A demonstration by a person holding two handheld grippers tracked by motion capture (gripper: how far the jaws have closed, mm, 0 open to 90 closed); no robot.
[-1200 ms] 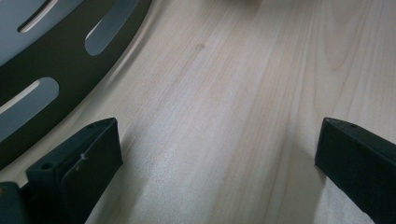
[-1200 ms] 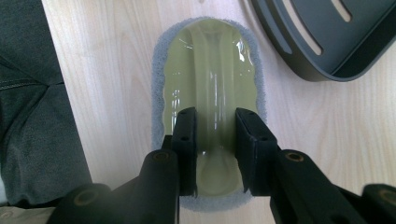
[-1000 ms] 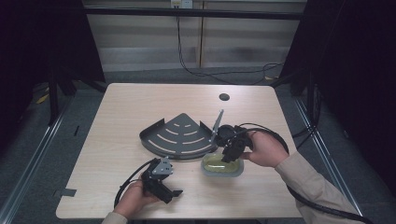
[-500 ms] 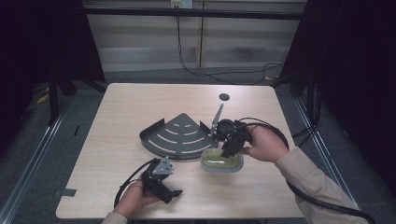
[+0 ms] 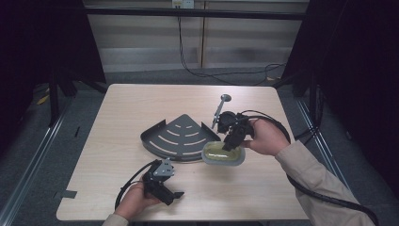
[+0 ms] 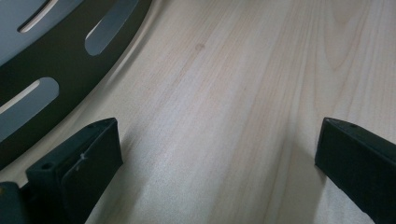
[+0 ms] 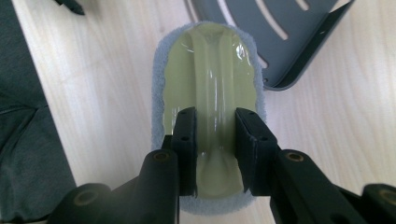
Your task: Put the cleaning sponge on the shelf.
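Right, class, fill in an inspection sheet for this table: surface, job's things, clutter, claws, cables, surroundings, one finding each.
Surface: pale wooden table, bare apart from the items below.
Job's things: a scrubber with a yellow-green handle ridge on a grey-blue pad lies beside the dark slotted corner shelf; touching or apart, cannot tell.
Clutter: a thin metal rod with a round end behind the scrubber.
Claws: right claw has both jaws closed on the handle ridge; left claw is wide open over bare wood, near the shelf's edge.
Cables: a black cable trails from the right claw along the sleeve; another loops by the left hand.
Surroundings: dark curtains, grey floor, wall cables.
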